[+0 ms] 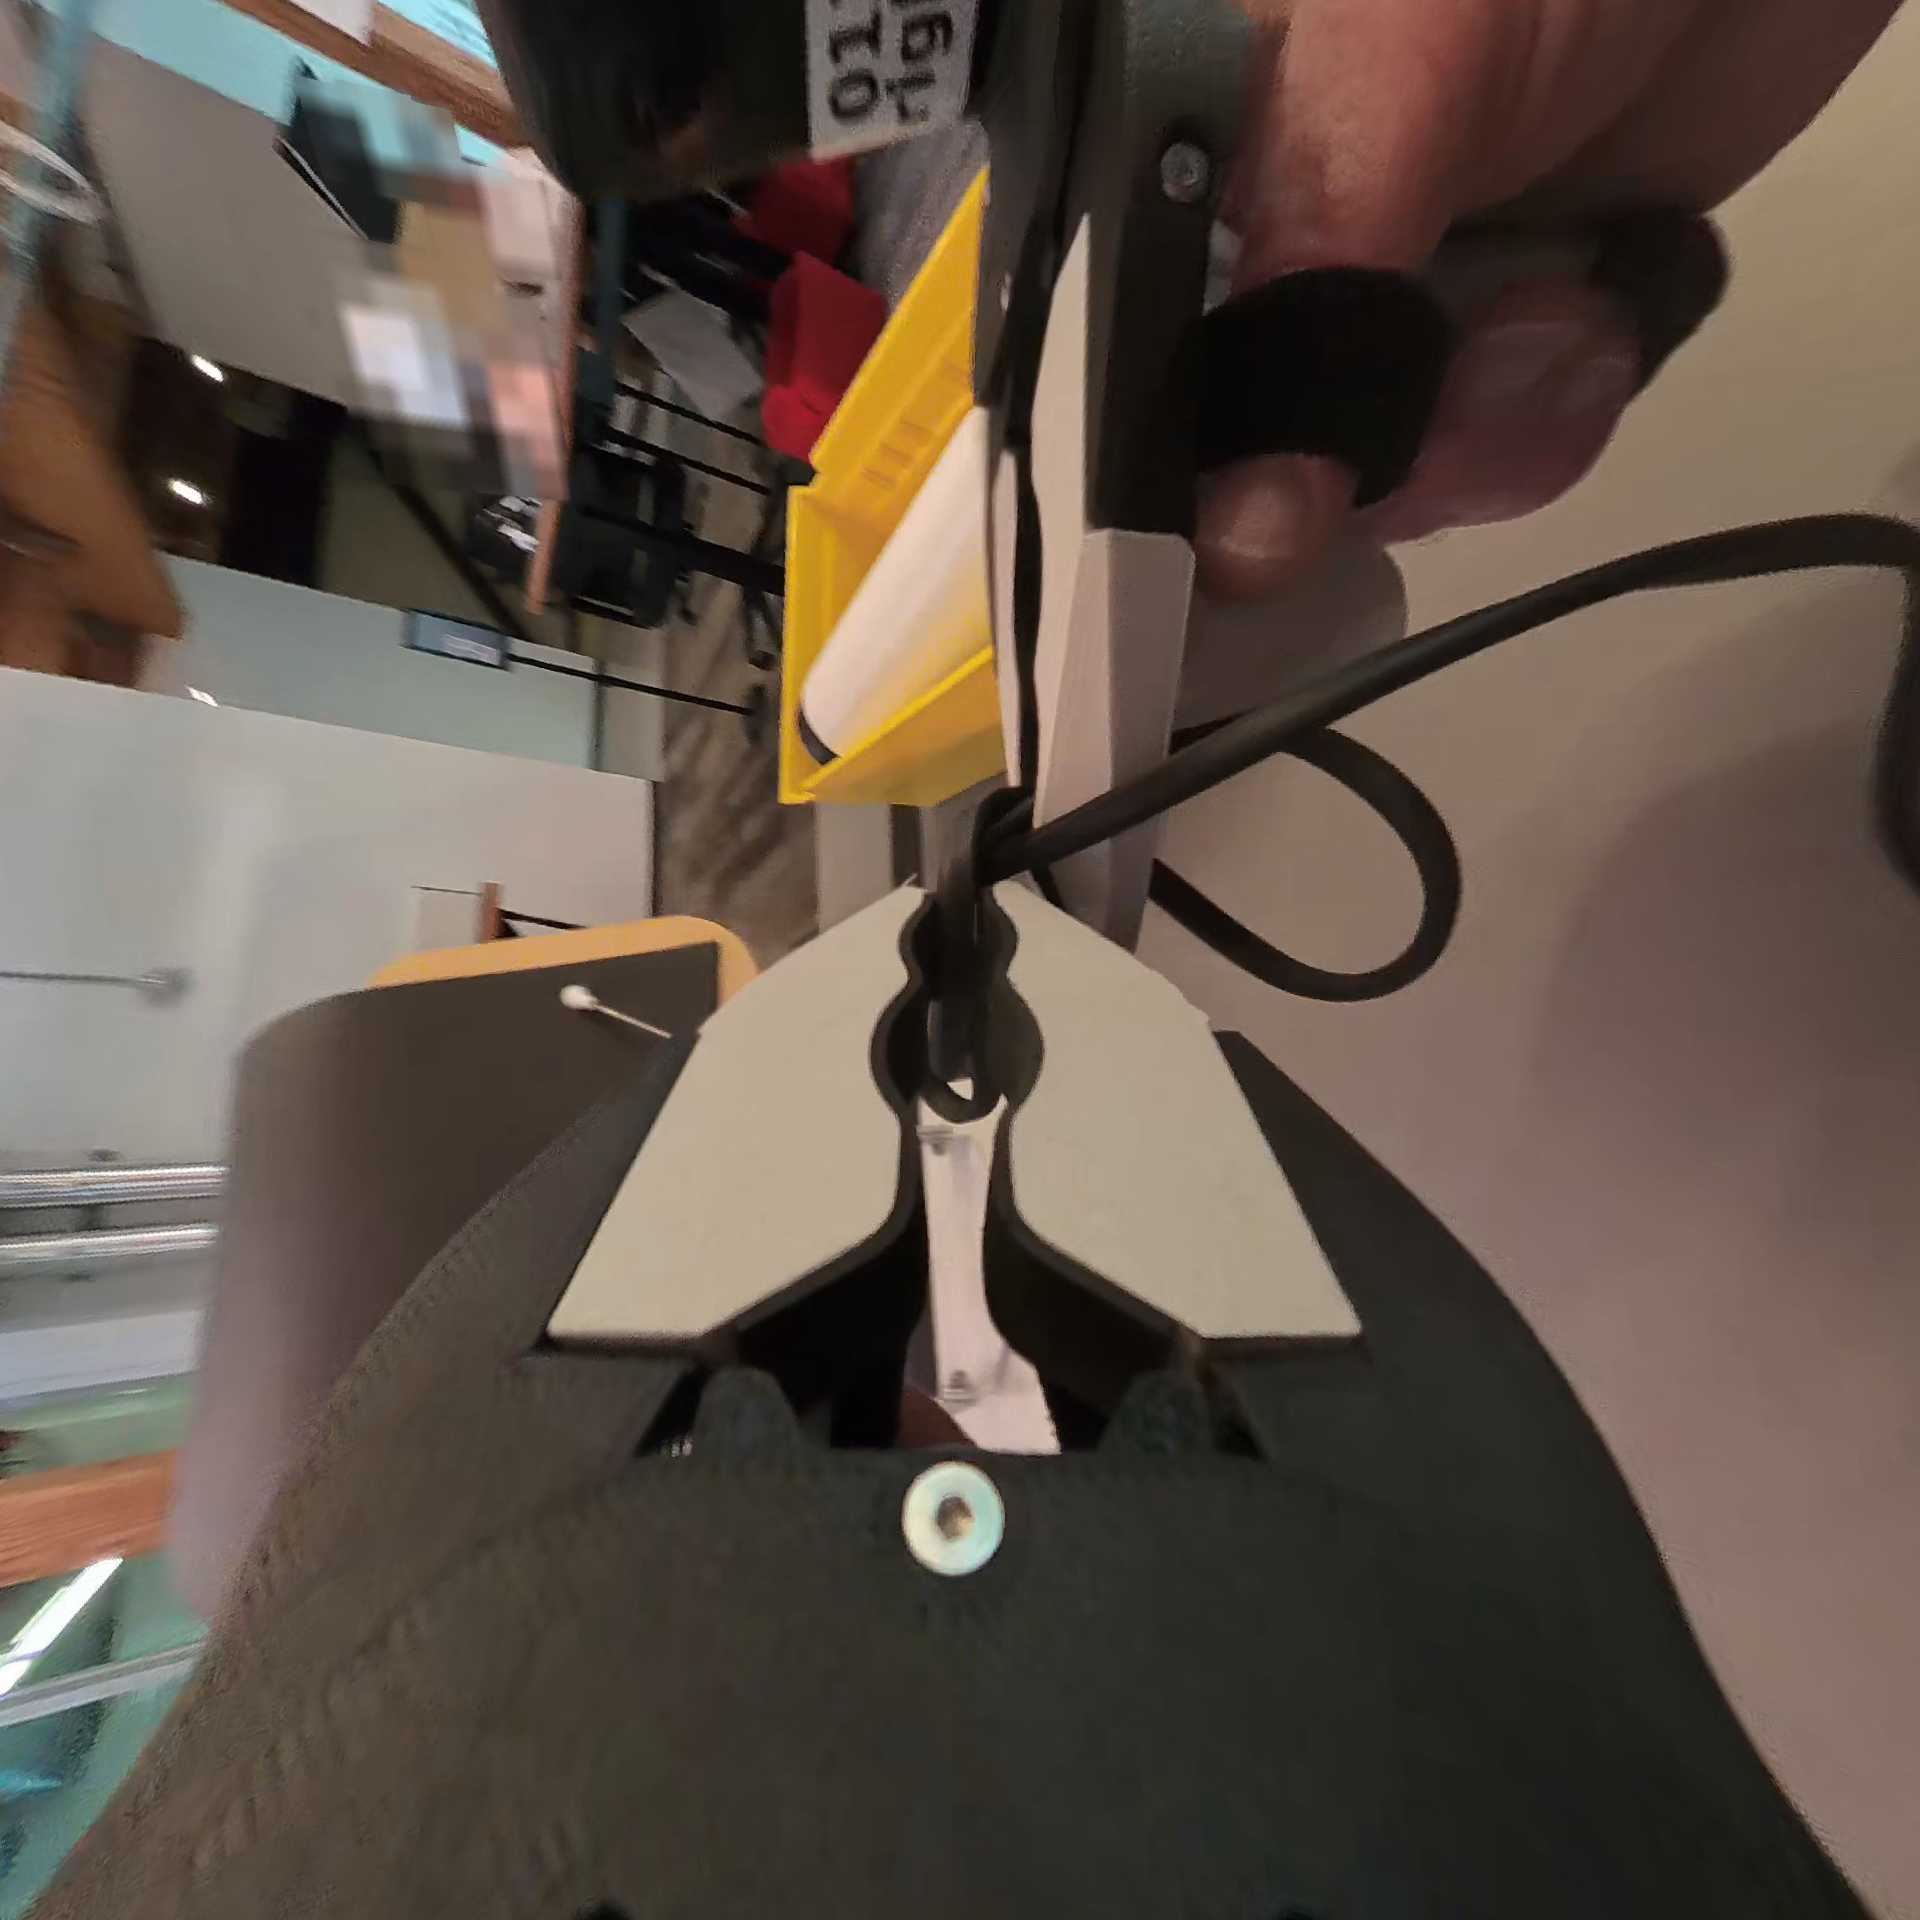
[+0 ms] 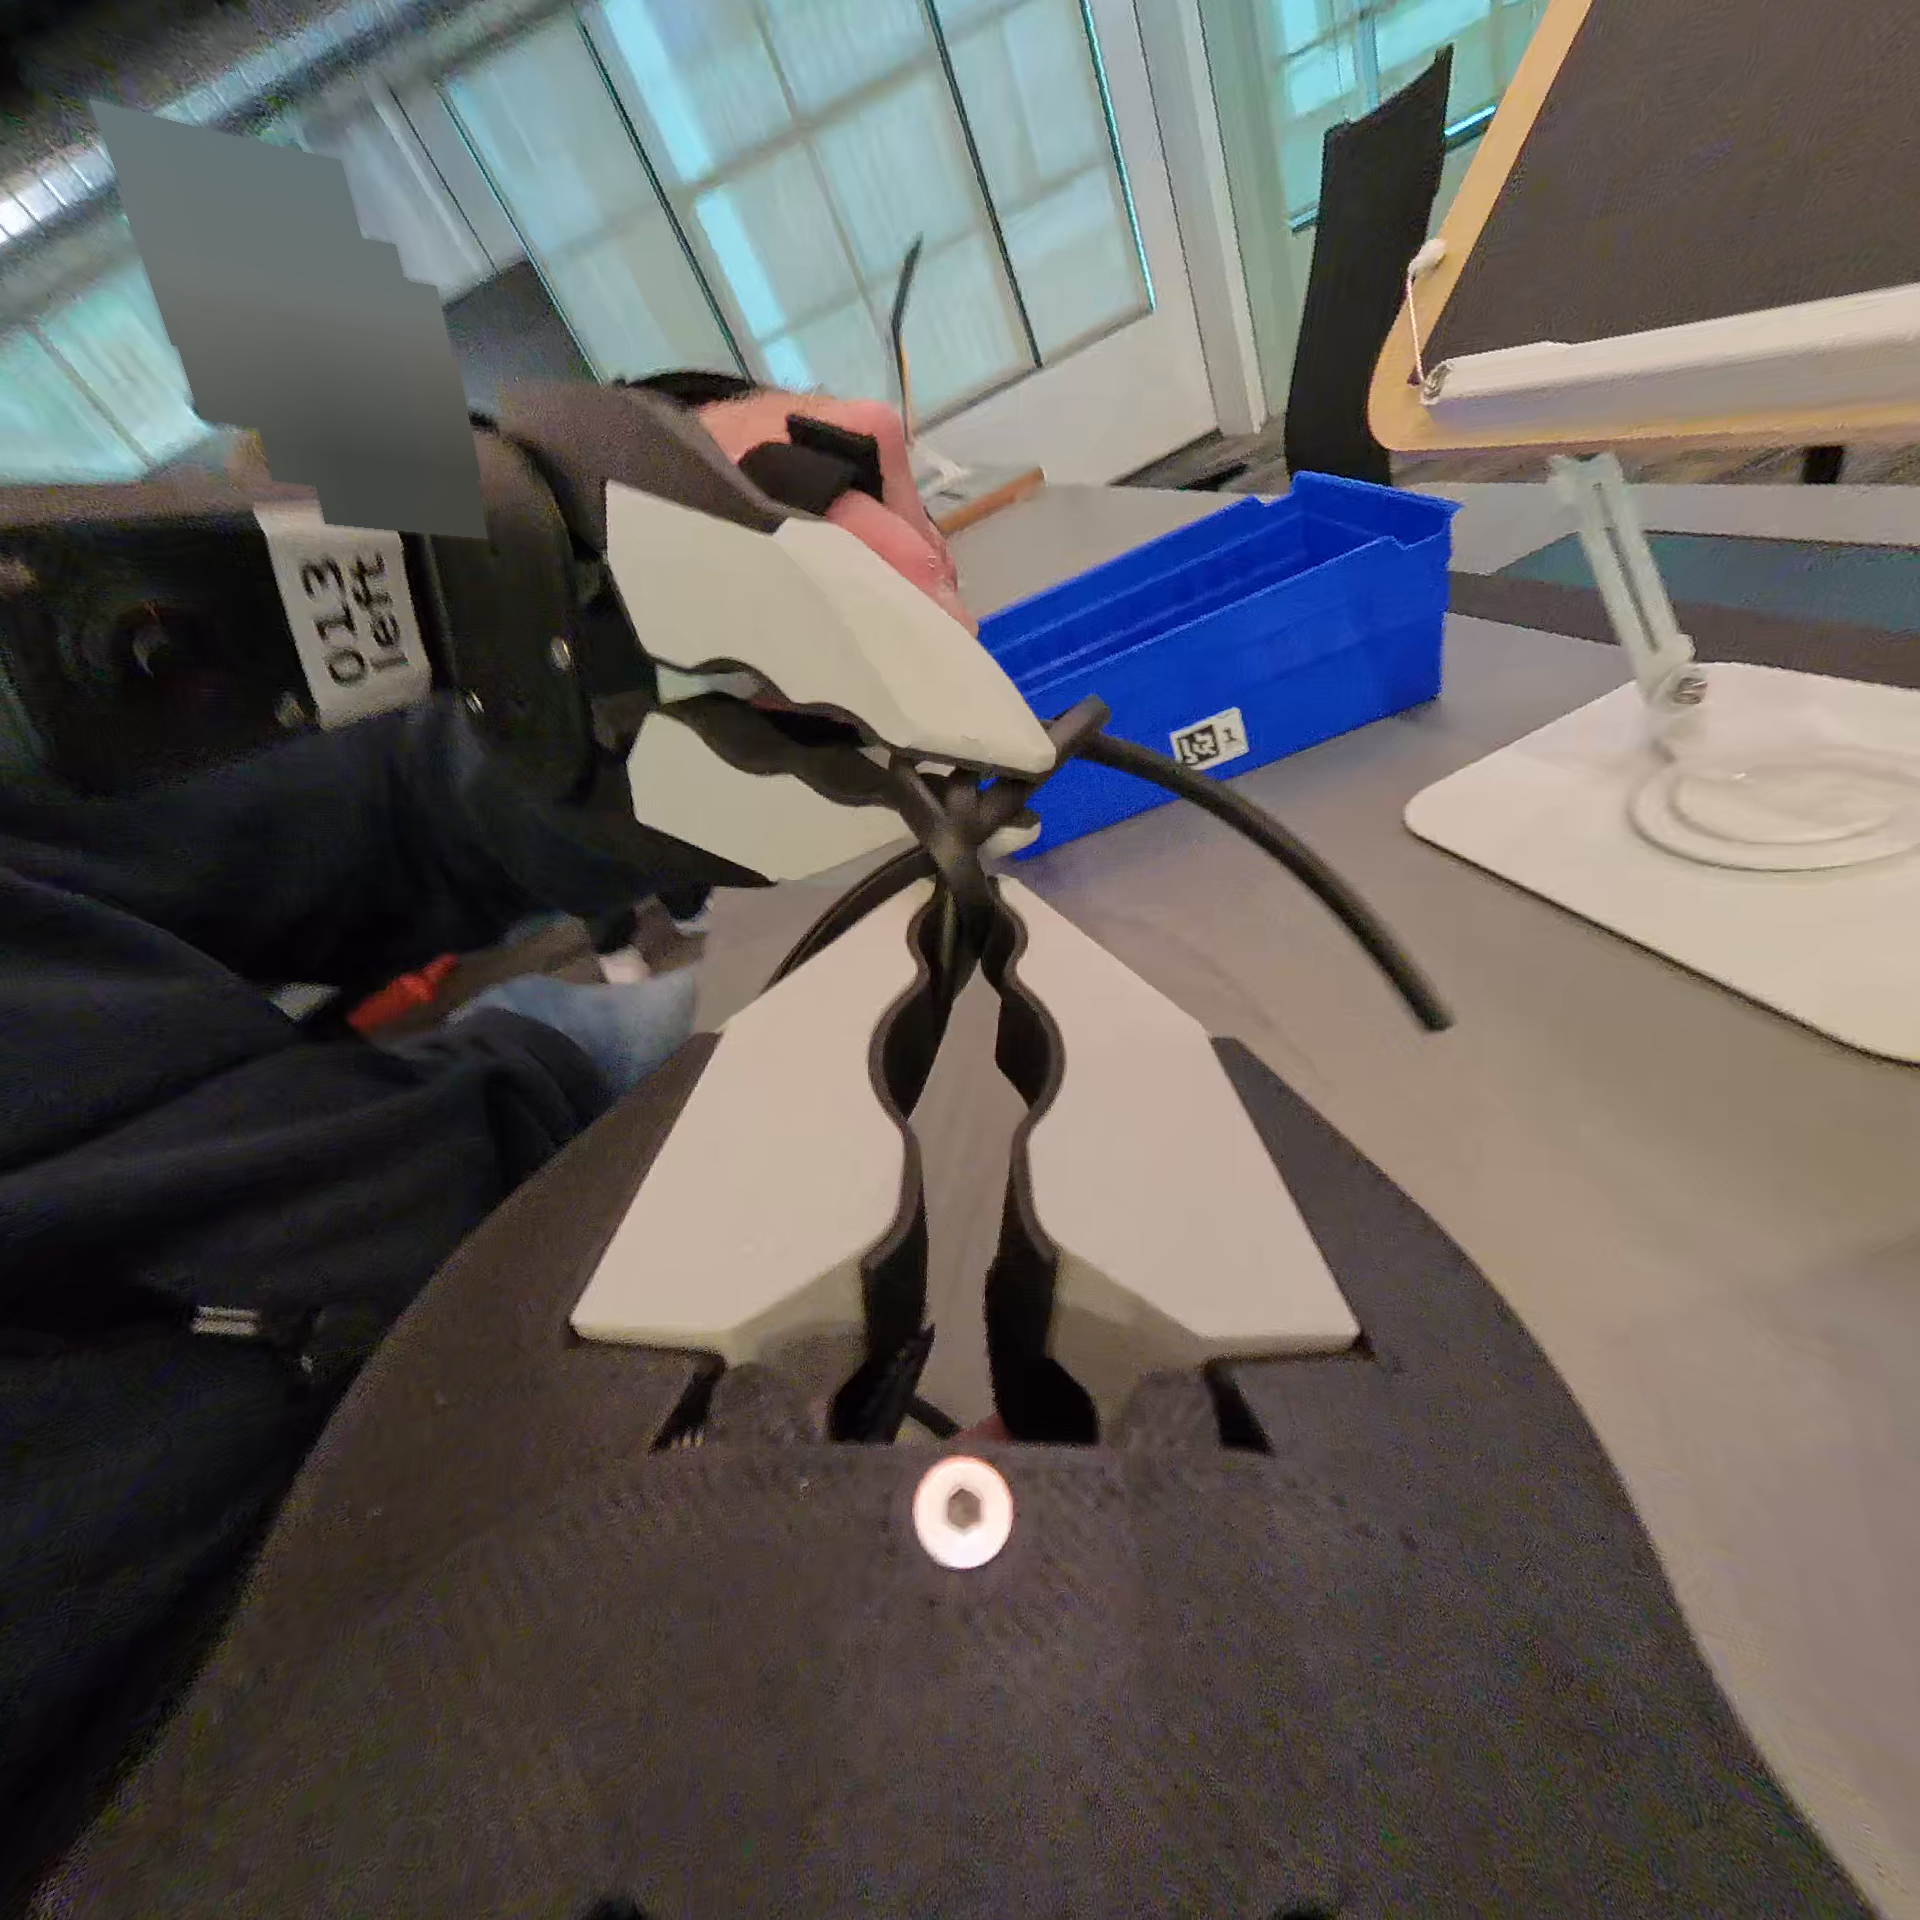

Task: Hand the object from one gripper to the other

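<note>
While both grippers meet above the grey table (image 2: 1351, 1195), the blue bin (image 2: 1226, 634) sits behind and a yellow bin (image 1: 894, 582) at the far edge. Left gripper (image 1: 961, 935) is clamped on the black cable (image 1: 1382, 665); right gripper (image 2: 961, 914) pinches the same bundle at its tips.

Grey desk (image 2: 1403, 1195) spreads out under everything, smooth and matte. On it sits a blue bin (image 2: 1247, 634), long and open-topped, with a small white sticker on its near end. Just right of that, well apart, a flat white base plate (image 2: 1558, 862) rests on the desk, carrying a slim white stand. Over in the left wrist view, a yellow bin (image 1: 894, 499) sits on the desk (image 1: 1558, 1039), with a white tube (image 1: 894, 623) lying inside it.
</note>
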Motion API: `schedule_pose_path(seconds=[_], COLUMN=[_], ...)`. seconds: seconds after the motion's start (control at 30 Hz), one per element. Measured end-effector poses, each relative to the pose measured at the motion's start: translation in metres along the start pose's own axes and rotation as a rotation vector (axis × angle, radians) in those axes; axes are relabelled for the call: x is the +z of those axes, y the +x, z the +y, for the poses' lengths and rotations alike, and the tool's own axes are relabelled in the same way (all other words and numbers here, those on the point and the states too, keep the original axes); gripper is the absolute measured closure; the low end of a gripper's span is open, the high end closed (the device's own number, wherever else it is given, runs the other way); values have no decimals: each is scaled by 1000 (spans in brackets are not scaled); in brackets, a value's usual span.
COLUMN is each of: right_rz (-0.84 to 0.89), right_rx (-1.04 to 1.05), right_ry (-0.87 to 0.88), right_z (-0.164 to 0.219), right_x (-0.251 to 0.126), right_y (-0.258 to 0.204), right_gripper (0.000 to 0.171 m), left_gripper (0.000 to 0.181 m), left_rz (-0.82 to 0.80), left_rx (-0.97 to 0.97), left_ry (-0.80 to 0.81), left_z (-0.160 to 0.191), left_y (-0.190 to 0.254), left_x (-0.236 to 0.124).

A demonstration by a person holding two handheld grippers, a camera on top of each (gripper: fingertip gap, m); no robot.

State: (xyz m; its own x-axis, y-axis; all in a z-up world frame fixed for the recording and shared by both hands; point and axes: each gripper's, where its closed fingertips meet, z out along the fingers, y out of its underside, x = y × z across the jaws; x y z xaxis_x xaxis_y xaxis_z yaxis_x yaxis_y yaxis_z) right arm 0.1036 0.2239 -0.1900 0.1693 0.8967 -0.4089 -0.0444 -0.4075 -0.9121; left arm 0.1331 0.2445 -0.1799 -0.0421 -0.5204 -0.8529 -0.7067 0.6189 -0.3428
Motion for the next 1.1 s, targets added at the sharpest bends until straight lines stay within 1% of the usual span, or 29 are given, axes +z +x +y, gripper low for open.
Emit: schedule_pose_path(seconds=[0.1,0.2,0.27,0.33,0.4,0.5,0.63,0.83,0.93,1.1], right_rz=[-42,-104,-155,-245,-316,-419,-513,-620,-646,-625], right_rx=[79,141,158,179,153,161,193,259,248,249], right_ry=[76,138,150,156,115,105,182,302,265,244], right_z=[-2,-4,-5,-8,-6,-9,-16,-21,-17,-20], right_x=[2,3,3,0,-1,-4,-9,-24,-23,-19], right_y=[-3,-7,-11,-19,-26,-33,-40,-45,-53,-55], right_gripper=[170,170,170,170,170,168,162,142,134,120], left_gripper=[176,176,176,177,177,177,177,177,177,177], left_rz=[-104,-181,-226,-252,-257,-293,-338,-364,-371,-373], left_rx=[100,160,225,290,336,418,433,516,571,616], left_ry=[30,73,101,117,147,158,197,221,218,209], left_z=[-2,-6,-7,-6,-9,-15,-19,-20,-21,-17], left_y=[-5,-8,-9,-9,-8,-9,-15,-12,-11,-11], left_x=[-3,-8,-11,-13,-17,-21,-27,-36,-37,-37])
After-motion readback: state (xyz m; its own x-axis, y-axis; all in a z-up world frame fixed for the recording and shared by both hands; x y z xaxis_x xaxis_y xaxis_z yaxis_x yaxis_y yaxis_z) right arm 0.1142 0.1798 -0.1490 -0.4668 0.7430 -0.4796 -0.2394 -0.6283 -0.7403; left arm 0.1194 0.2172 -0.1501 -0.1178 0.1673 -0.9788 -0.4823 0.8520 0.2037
